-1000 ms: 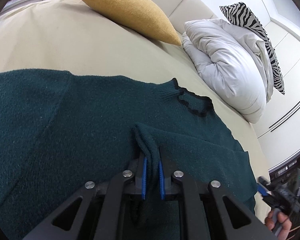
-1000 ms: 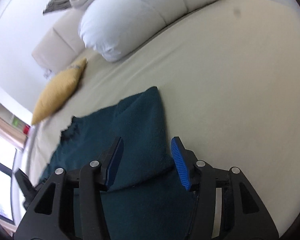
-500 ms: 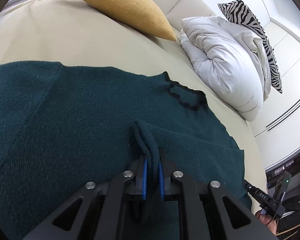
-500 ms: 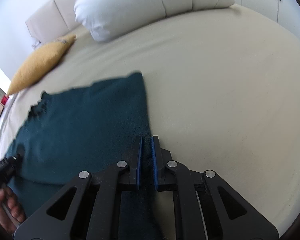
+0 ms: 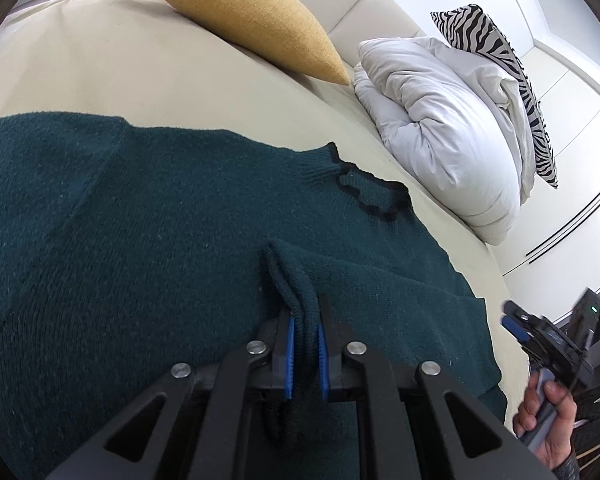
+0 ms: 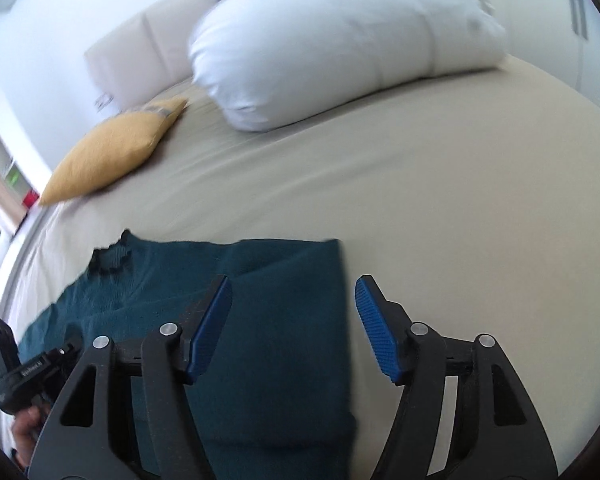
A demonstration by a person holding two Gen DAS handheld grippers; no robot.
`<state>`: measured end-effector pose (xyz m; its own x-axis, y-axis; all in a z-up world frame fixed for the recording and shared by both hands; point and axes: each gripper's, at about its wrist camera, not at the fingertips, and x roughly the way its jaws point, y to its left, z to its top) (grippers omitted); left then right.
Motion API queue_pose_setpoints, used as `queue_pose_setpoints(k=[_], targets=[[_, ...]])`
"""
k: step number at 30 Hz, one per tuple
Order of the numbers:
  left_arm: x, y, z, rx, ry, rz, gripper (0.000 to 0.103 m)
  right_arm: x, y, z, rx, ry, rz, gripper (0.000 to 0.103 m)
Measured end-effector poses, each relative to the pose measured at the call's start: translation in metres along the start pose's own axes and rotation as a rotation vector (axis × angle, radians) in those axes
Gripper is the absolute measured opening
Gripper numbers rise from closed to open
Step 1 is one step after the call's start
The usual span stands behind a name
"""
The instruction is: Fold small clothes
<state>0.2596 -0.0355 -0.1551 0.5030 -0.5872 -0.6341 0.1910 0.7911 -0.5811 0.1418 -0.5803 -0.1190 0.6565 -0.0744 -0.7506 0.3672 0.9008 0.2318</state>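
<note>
The dark green sweater [image 5: 148, 248] lies flat along the near edge of the bed [image 6: 440, 200], and the left gripper [image 5: 305, 334] pinches its cuff while the right gripper [image 6: 292, 328], its jaws opening, hangs over the folded side, nothing pressed between them.

The right gripper [image 6: 292, 328] hangs over the folded dark green sweater [image 6: 260, 320] on the beige bed [image 6: 440, 208], its jaws opening, pads clear of the knit. Far left lies a mustard cushion [image 6: 112, 152]; a white duvet [image 6: 340, 52] sits far beyond.
</note>
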Motion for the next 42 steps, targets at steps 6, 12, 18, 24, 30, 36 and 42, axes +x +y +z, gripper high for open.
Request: queue_pose_setpoints(k=[6, 12, 18, 24, 30, 36, 42], targets=[[0.001, 0.004, -0.002, -0.006, -0.013, -0.019, 0.013, 0.058, -0.028, 0.009, 0.075, 0.081, -0.078, 0.051], [-0.006, 0.010, 0.001, -0.060, 0.006, -0.075, 0.013, -0.002, -0.043, 0.004, 0.217, -0.029, -0.132, 0.053], [-0.070, 0.009, -0.007, -0.105, -0.028, -0.066, 0.068, -0.080, -0.028, -0.050, 0.206, -0.080, -0.034, 0.053], [-0.173, 0.079, -0.029, -0.221, -0.118, -0.036, 0.071, -0.111, 0.034, -0.110, 0.108, -0.038, 0.080, 0.053], [-0.274, 0.196, -0.055, -0.525, -0.279, 0.032, 0.071, -0.121, 0.121, -0.153, -0.013, 0.028, 0.209, 0.053], [-0.324, 0.278, -0.095, -0.886, -0.480, -0.056, 0.072, -0.127, 0.182, -0.180, -0.070, 0.083, 0.272, 0.053], [-0.329, 0.296, -0.109, -1.014, -0.626, -0.069, 0.069, -0.143, 0.206, -0.199, -0.116, 0.097, 0.291, 0.053]])
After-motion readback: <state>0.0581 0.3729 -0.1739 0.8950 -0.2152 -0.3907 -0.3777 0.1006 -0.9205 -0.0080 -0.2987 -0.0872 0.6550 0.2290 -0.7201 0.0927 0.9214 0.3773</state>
